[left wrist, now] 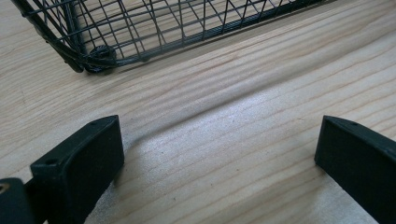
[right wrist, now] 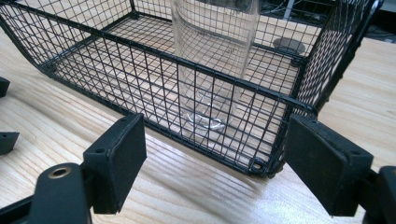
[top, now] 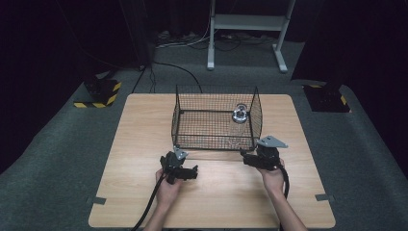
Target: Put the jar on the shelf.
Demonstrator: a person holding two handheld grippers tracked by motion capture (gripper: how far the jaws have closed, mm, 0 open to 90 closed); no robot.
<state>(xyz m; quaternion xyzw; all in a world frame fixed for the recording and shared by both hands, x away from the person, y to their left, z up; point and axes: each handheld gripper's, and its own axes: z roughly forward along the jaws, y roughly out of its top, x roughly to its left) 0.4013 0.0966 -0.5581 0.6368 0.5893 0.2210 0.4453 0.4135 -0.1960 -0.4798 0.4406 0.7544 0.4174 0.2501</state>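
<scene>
The clear glass (right wrist: 212,65) stands upright inside the wire basket (top: 179,113), toward its right near corner, at the middle of the table (top: 144,202). Both the left tool (top: 185,173) and the right tool (top: 250,159) are held open and empty just before the basket's near wall. The right tool should be lifted over the rim and lowered straight around the glass, so that the wires are not struck.

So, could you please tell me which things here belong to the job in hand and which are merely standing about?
Job in hand:
- wire basket
- clear glass jar standing inside it
- left gripper, open, empty
- right gripper, open, empty

Standing about:
- white frame behind the table
- floor cables
- striped floor stands
</scene>
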